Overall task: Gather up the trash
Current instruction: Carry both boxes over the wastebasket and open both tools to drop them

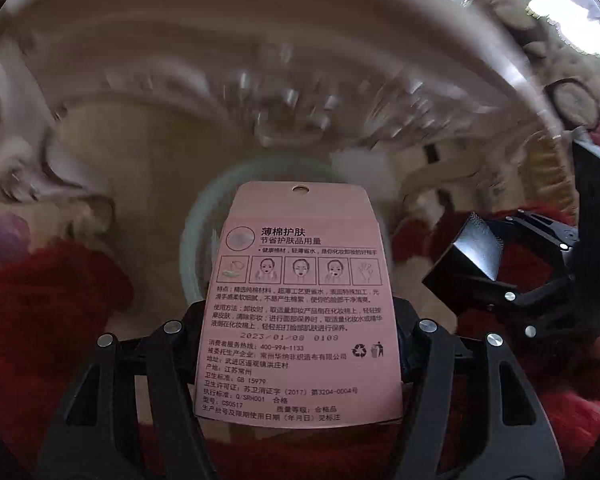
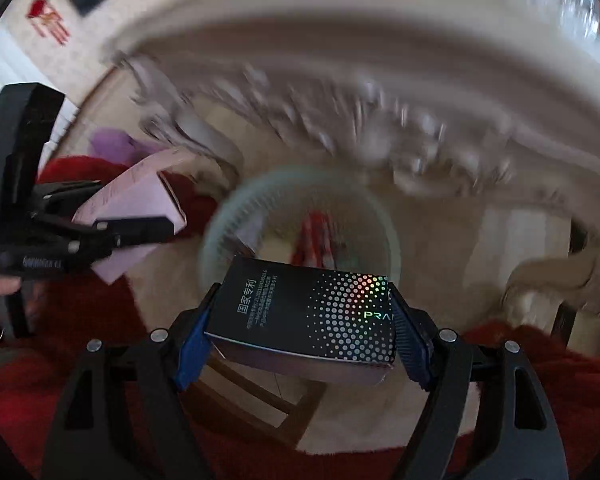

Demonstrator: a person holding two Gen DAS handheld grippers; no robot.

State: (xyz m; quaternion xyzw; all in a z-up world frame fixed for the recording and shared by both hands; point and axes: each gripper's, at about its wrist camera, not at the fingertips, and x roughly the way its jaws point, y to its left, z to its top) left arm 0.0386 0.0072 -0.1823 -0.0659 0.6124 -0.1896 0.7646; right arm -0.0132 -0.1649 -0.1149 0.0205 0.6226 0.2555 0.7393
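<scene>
Pink box (image 1: 300,304) (printed back), black box (image 2: 312,312), seemingly dotted

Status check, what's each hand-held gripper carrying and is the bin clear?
Left hand-held gripper shut on pink box. Right hand-held gripper shut on black box. Both above round bin, some trash already inside. Nothing blocking.

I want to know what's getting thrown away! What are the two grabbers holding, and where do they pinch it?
The left gripper pinches a pink box by its side edges. The right gripper pinches a black box by its two short ends.
</scene>
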